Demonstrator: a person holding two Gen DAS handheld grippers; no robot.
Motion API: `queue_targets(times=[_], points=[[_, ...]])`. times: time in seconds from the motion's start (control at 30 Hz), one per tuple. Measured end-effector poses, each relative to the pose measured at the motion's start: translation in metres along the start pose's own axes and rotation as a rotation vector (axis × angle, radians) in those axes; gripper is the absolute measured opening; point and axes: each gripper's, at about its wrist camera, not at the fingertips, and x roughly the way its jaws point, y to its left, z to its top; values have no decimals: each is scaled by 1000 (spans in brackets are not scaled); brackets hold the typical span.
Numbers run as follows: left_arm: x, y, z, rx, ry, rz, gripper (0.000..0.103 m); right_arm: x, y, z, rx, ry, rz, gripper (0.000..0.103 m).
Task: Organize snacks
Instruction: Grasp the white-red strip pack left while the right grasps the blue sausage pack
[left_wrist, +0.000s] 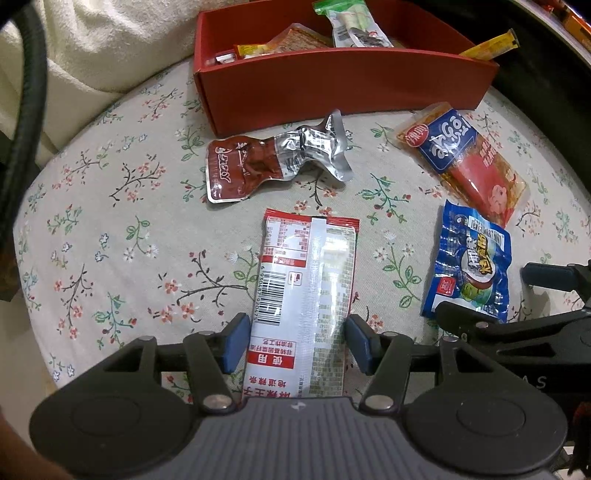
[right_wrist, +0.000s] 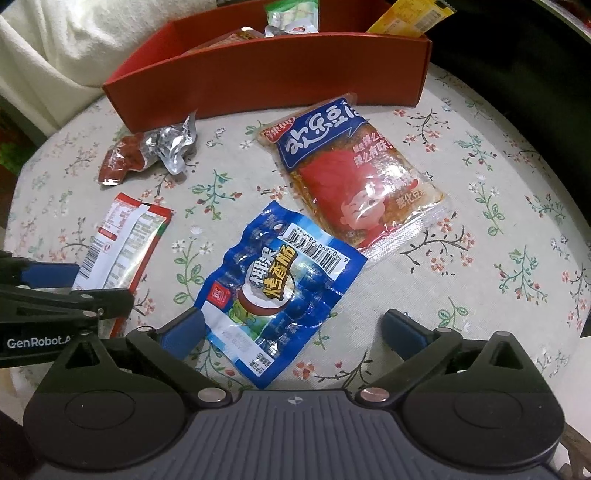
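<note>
Now, with left claw (left_wrist: 295, 341) pinching the white packet (left_wrist: 304, 295) near the counter's (left_wrist: 110, 229) front edge, lift straight, carry to red box (left_wrist: 332, 88) at the back; right claw (right_wrist: 291, 332) wide open astride blue packet (right_wrist: 273, 288).

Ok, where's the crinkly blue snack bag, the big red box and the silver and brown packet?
Crinkly blue snack bag (right_wrist: 280, 280): right wrist view, on its printed middle.
Big red box (left_wrist: 343, 88): left wrist view, on its front wall.
Silver and brown packet (left_wrist: 258, 162): left wrist view, where brown meets silver.
</note>
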Motion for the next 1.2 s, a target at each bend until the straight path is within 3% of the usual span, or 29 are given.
queue_targets(times=[0.17,0.37,0.43,0.6,0.63,0.7,0.77,0.87,0.93,1.1,1.2], points=[[2,3,0,-9,9,6,58,-1,0,-2,-15,-9,-1,103],[1,8,-3,-10,8,-3,57,-1,7,-4,-71,-3,-39,99],[0,7,-5,5,7,-6,56,-3,4,-3,-80,3,-36,93],[-2,4,-11,40,10,-6,56,-16,-18,1,-78,25,-27,54],[-2,4,-12,43,9,-5,56,-18,-22,2,-66,29,-26,55],[-2,8,-12,31,12,-10,57,-18,-28,4,-35,48,-40,72],[-3,12,-10,-1,13,-29,57,-21,-30,4,-19,26,-50,74],[-2,17,-8,-25,14,-35,61,-25,-27,13,-1,-6,-7,91],[0,15,-7,-16,12,-20,65,-20,-20,18,-19,-11,11,91],[7,5,-4,27,5,27,75,2,-2,20,-81,-4,-40,82],[7,8,-4,8,0,18,67,2,4,16,-125,-26,-47,75]])
